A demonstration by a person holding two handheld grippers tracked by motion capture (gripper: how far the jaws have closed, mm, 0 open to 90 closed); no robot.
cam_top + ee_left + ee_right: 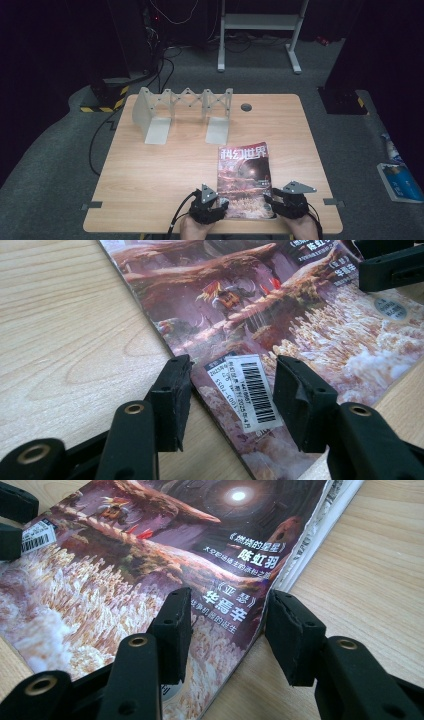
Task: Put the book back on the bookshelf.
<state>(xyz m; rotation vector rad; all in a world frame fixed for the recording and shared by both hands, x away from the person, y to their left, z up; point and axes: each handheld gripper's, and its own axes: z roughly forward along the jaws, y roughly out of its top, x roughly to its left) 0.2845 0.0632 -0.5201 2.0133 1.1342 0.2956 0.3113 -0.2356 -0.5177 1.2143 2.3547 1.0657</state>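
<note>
Left gripper (220, 206): jaws apart, straddling the magazine's (245, 180) left edge beside the barcode sticker (256, 392), no squeeze. Right gripper (270, 202): jaws apart, straddling the right, page-side edge; nothing held. Judgement: the two sit at opposite near corners to pinch and lift the magazine evenly.

The magazine lies flat, cover up, at 5 o'clock on the table (150, 175), its bottom edge near the table's near edge. An expanding book rack (182, 112) stands at 11 o'clock, well apart, probably where the magazine goes. A round cable port (246, 107) sits at 1 o'clock. Wood-grain top, grey carpet, dark room; a white stand (260, 30) lies beyond.
</note>
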